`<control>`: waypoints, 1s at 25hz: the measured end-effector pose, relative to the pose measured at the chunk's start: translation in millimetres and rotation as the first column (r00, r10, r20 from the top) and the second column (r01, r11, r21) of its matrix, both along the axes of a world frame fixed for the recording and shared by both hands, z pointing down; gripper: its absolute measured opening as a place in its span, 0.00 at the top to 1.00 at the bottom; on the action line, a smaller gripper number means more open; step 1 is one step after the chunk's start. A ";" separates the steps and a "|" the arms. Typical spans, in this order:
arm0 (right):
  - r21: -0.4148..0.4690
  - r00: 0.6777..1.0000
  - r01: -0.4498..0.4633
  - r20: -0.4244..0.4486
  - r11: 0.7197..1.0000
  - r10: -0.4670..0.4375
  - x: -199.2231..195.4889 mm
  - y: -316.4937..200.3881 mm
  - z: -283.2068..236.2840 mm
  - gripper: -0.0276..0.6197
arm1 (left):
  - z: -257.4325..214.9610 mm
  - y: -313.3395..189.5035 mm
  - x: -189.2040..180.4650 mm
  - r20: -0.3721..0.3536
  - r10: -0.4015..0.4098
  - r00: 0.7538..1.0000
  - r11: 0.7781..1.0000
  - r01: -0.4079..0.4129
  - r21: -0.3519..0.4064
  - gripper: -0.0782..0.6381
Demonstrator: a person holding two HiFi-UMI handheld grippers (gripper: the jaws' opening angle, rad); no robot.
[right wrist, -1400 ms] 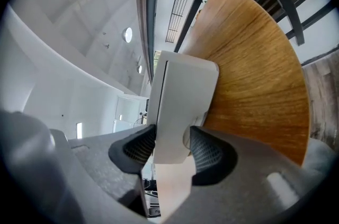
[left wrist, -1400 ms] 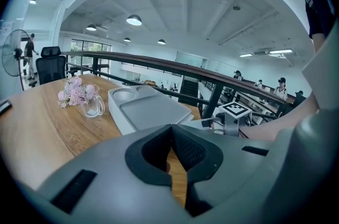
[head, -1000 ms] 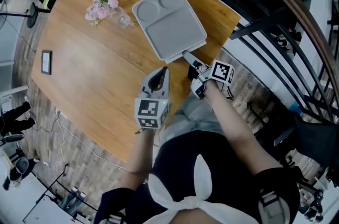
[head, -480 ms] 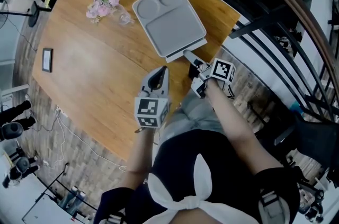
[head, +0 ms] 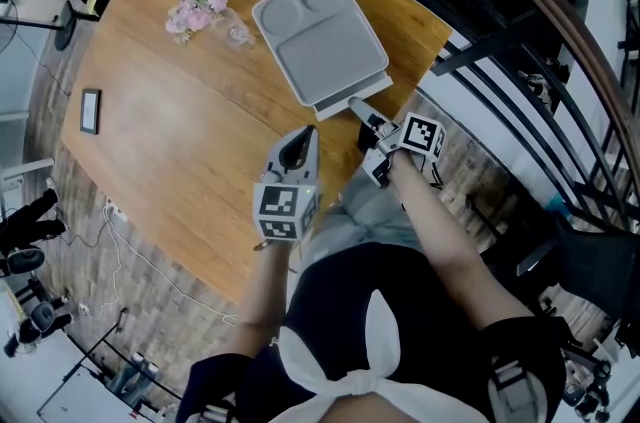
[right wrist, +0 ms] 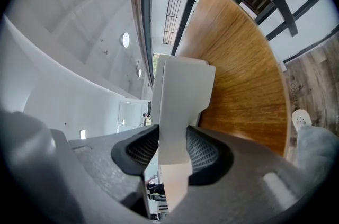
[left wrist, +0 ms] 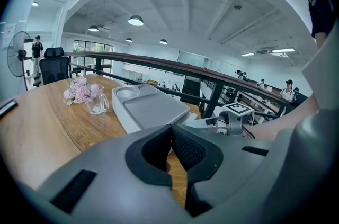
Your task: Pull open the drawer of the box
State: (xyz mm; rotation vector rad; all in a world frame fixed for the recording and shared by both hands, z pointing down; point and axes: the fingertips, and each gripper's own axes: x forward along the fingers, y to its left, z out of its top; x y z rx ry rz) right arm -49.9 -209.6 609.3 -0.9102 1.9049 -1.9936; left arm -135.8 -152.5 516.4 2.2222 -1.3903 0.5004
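While the right claw (right wrist: 172, 151) pinches the pale flat drawer handle (right wrist: 179, 106) between both pads, that handle juts from the grey box (head: 320, 41) out past the bench (head: 170, 141) edge nearest the person. The left claw (left wrist: 170, 144) is pressed together on nothing, hanging over the same near edge just beside the right one. The box lies flat by the bench's right corner, along the edge next to the dark railing (head: 520, 21), and a bunch of pink flowers (head: 195, 11) with a small glass (head: 236, 36) sits further along toward the far corner.
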 end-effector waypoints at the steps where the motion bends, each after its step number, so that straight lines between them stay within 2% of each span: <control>1: 0.001 1.000 0.001 -0.003 1.000 -0.001 0.9 0.5 -0.1 0.71 | 0.4 0.8 0.2 0.000 0.001 1.000 1.000 -0.001 -0.001 0.87; 6: 0.020 1.000 0.005 0.012 1.000 -0.006 0.3 2.0 -2.4 0.71 | 0.9 1.6 0.8 0.004 0.004 1.000 1.000 -0.004 0.005 0.87; 10: -0.009 1.000 0.002 0.000 1.000 -0.002 2.3 7.4 -0.1 0.71 | -0.5 1.4 0.0 0.000 -0.005 1.000 1.000 0.005 0.016 0.87; 15: 0.057 0.999 0.016 0.032 0.998 -0.018 -0.6 4.9 -5.8 0.71 | 2.3 6.1 1.1 -0.001 0.002 1.000 1.000 -0.002 0.000 0.87; 20: 0.016 1.000 0.010 0.012 1.000 -0.010 5.4 11.9 -1.1 0.71 | 2.9 10.0 4.0 0.008 0.012 1.000 1.000 -0.012 -0.002 0.87; 25: 0.045 0.999 0.013 0.031 0.999 -0.015 5.6 15.3 -2.5 0.71 | 2.2 13.4 6.7 0.006 0.018 1.000 1.000 -0.018 0.009 0.87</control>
